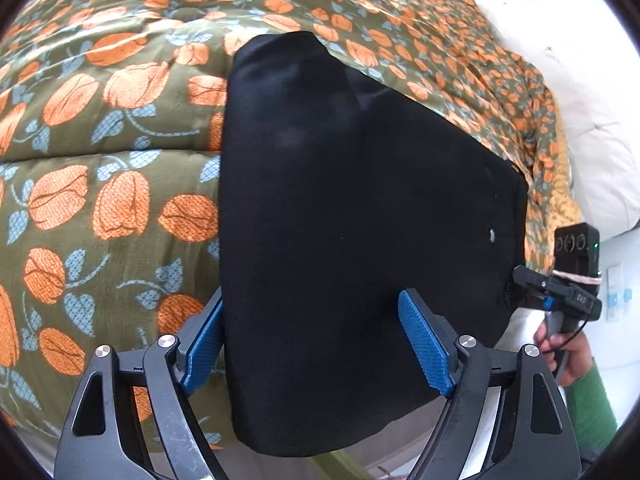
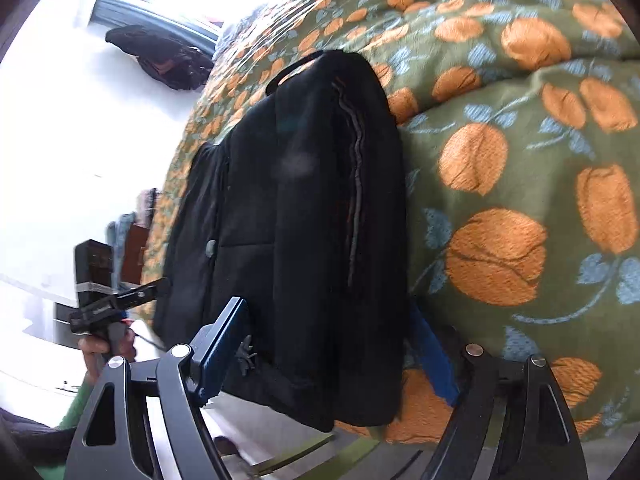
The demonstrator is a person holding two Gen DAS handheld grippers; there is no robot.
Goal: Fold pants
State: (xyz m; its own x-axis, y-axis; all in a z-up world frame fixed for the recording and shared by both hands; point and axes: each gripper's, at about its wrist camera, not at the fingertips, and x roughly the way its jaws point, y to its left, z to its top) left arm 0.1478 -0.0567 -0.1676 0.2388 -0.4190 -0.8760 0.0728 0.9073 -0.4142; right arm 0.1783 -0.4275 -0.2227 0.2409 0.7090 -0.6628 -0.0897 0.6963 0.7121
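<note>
So the pants (image 1: pixel 344 220) lay as a black, already doubled-over bundle on the floral quilt (image 1: pixel 100 152), their near end hanging a little past the bed's near edge. On the right wrist view I saw stacked layers and a grey seam line running near-to-far, so I judged at least one fold was done and we were between folds, setting up the next.

Left gripper (image 1: pixel 316 340) had its blue fingers (image 1: pixel 426 344) spread wide, one on each side of the near end of the bundle; the cloth passed between them and nothing was pinched. Right gripper (image 2: pixel 328 344) was likewise apart: left finger over the cloth, right finger partly hidden behind the bundle's right edge. From the left view, its tip looked to be at the pants' right edge, but I couldn't tell if it touched.

Next move, I reckoned: both needed to close on the near edge, catching all layers, then carry it toward the far end. Risk was catching only the top layer and letting the stack slide apart.

A white pillow (image 1: pixel 580 128) sat at far right.
</note>
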